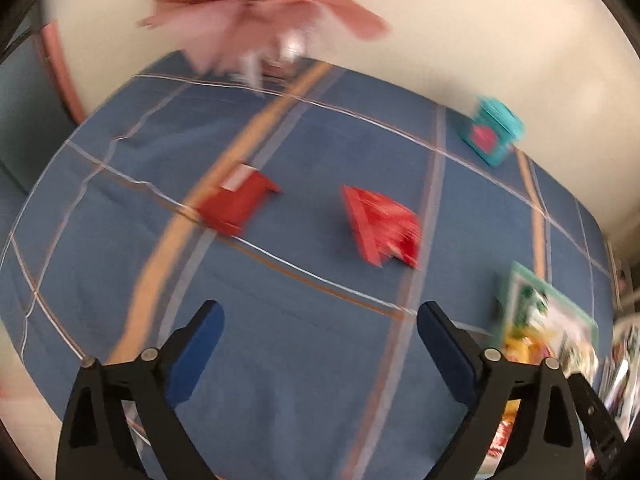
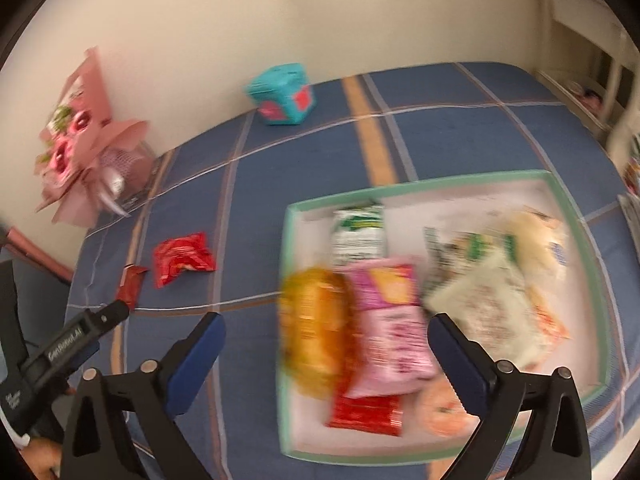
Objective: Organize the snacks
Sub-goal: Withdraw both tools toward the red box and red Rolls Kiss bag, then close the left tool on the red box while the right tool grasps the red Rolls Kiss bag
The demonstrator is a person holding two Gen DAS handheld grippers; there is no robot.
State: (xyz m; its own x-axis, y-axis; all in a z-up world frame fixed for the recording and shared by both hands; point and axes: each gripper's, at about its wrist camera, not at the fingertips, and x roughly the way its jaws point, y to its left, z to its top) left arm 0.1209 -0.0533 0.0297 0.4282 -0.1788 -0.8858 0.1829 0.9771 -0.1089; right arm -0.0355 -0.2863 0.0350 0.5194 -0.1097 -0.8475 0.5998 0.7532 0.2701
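Showing snack tray (image 2: 560,196) fully: right view only (left clips it); both hand-held grippers wide open, empty.

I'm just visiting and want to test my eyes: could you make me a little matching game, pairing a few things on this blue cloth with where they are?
Things:
1. teal box
2. pink packet
3. red packet
4. bouquet

Places:
A. inside the tray
B. loose on the cloth, left of the tray
C. at the cloth's far edge by the wall, standing alone
D. leaning against the wall at the cloth's left corner

Pairs: 1-C, 2-A, 3-B, 4-D
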